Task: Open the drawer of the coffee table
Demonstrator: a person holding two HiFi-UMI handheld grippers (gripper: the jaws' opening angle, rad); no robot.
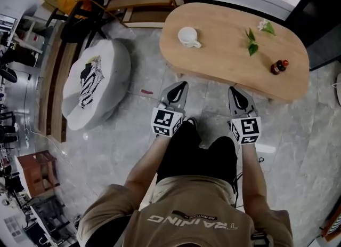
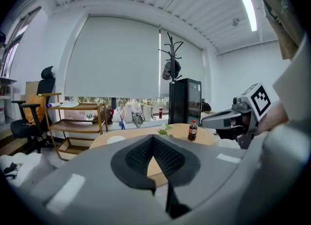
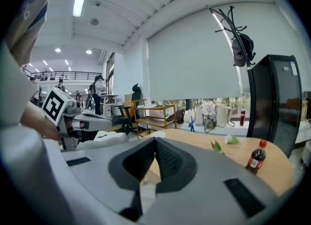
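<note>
A: Well, coffee table (image 1: pixel 224 32) is pictured just ahead of both grippers; drawer isn't seen, prob. tucked under the near edge.
B: Left gripper (image 1: pixel 184 85) & right gripper (image 1: pixel 233 88) are shown w/ jaws pressed together, nothing held, apart from the table.
A: Handling?
B: Drawer's judged rigid wood, fairly light, prob. sliding w/ some friction. Hold is best taken at the front's centre, handle or lower lip, & pulled straight; cup (image 1: pixel 187 36) & bottle (image 1: pixel 278 67) on top could be jolted.

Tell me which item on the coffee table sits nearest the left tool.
The white cup at the left end of the coffee table; the leafy sprig and red-capped bottle lie further right.
</note>
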